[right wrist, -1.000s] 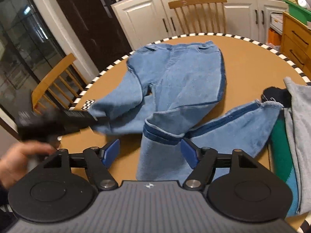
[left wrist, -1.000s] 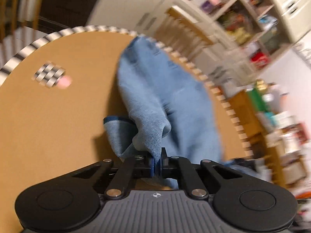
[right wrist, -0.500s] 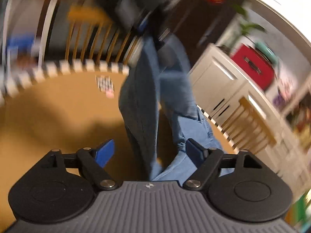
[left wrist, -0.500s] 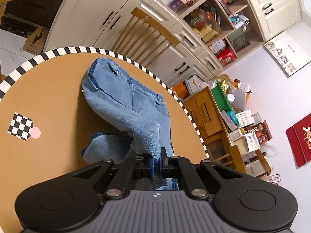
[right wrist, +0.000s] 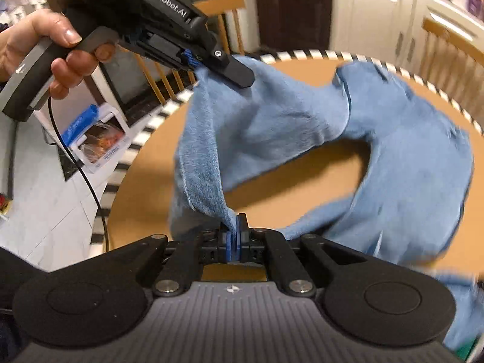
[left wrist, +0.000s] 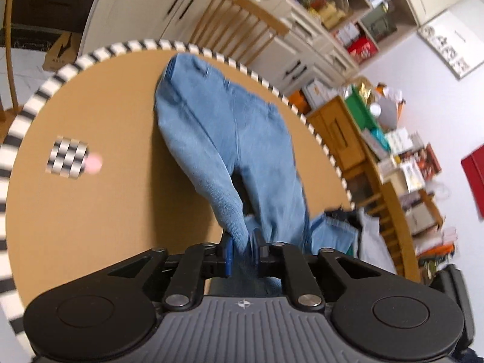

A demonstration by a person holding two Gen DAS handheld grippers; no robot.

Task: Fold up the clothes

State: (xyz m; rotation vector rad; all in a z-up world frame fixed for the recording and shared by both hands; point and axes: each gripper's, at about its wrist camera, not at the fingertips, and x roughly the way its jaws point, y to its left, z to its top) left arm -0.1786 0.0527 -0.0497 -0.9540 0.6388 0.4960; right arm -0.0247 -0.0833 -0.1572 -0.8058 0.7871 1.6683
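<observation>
1. Right gripper (right wrist: 233,232): jaws have just been closing and are now pressed together on a leg hem of the blue jeans (right wrist: 408,157).
2. Left gripper (left wrist: 242,249): its jaws have just been opening slightly, yet denim is seen pinched between them; it is held by a hand (right wrist: 45,48).
3. Jeans location: hem ends are lifted, while the waist end rests on the round table (left wrist: 90,211).
4. Recommended: both hems should be kept level and taut, then carried together toward the waistband so one clean crease is formed.
5. Risk judged: the loosened left grip may slip.
</observation>
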